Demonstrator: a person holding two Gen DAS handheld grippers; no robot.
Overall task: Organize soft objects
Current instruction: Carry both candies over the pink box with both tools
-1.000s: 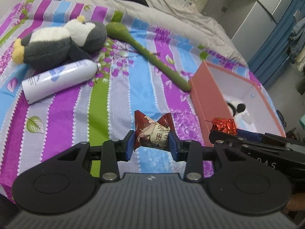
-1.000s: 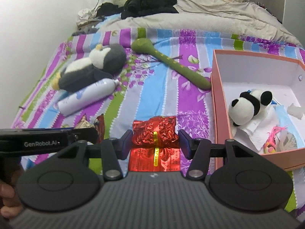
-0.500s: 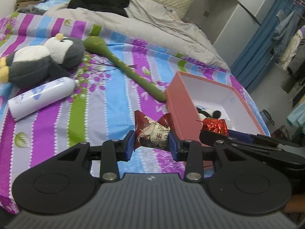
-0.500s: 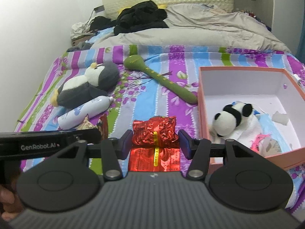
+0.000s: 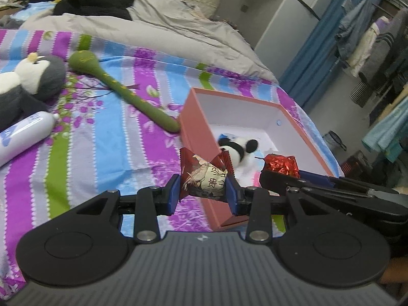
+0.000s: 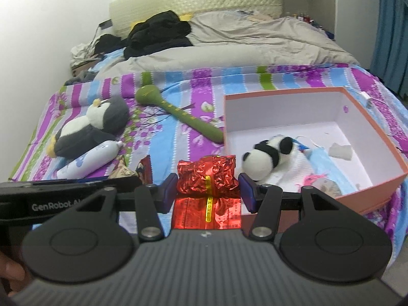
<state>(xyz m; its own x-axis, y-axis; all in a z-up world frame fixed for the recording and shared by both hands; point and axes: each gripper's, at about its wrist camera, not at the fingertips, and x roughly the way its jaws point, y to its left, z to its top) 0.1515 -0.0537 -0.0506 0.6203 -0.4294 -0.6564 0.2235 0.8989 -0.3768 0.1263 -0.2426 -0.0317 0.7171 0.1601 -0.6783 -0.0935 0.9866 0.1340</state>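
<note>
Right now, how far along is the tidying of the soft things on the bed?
Done: the toy panda lies in the box. In hand: the left gripper holds a dark red packet, the right gripper a shiny red packet, both near the box. Left: the penguin toy, green stick and white bottle lie on the bedsheet.

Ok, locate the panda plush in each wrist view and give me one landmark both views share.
Left wrist view: the panda plush lies inside the pink box, right of centre, just above the dark candy wrapper held in the left gripper.
Right wrist view: the panda plush lies in the box's near left corner, right of the red foil packet.
Shared landmark: the green long-handled plush, its tip at the box's left wall.
</note>
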